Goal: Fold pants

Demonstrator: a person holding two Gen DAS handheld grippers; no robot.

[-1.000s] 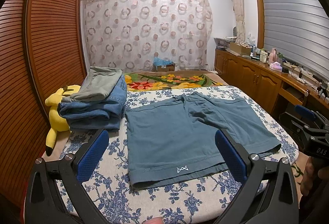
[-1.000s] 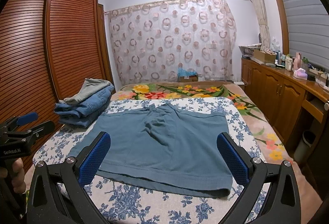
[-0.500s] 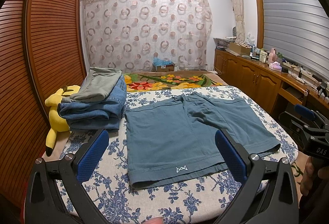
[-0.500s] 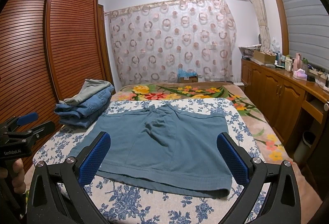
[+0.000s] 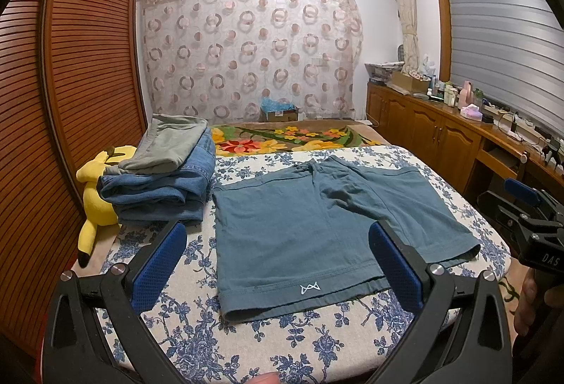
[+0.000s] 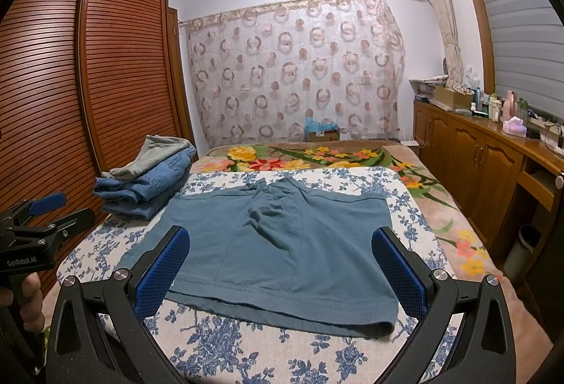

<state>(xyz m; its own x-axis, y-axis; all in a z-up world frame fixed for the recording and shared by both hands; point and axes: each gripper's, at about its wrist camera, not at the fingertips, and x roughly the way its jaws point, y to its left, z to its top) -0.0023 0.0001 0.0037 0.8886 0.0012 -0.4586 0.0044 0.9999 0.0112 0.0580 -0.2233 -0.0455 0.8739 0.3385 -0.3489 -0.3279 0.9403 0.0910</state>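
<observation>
Teal shorts (image 5: 310,229) lie flat and spread out on the blue-flowered bedsheet (image 5: 197,324), leg hems toward me, waistband at the far side. They also show in the right wrist view (image 6: 282,250). My left gripper (image 5: 278,264) is open and empty, held above the near edge of the bed over the left leg hem. My right gripper (image 6: 280,267) is open and empty, above the right leg hem. Each gripper shows at the edge of the other's view: the right one (image 5: 525,211), the left one (image 6: 42,211).
A stack of folded jeans and grey pants (image 5: 165,179) sits at the left of the bed, beside a yellow plush toy (image 5: 95,200). A slatted wooden wardrobe (image 5: 70,74) stands at the left; a wooden cabinet (image 5: 440,134) with bottles runs along the right.
Both grippers have stayed open. The views have barely shifted; the shorts have not moved.
</observation>
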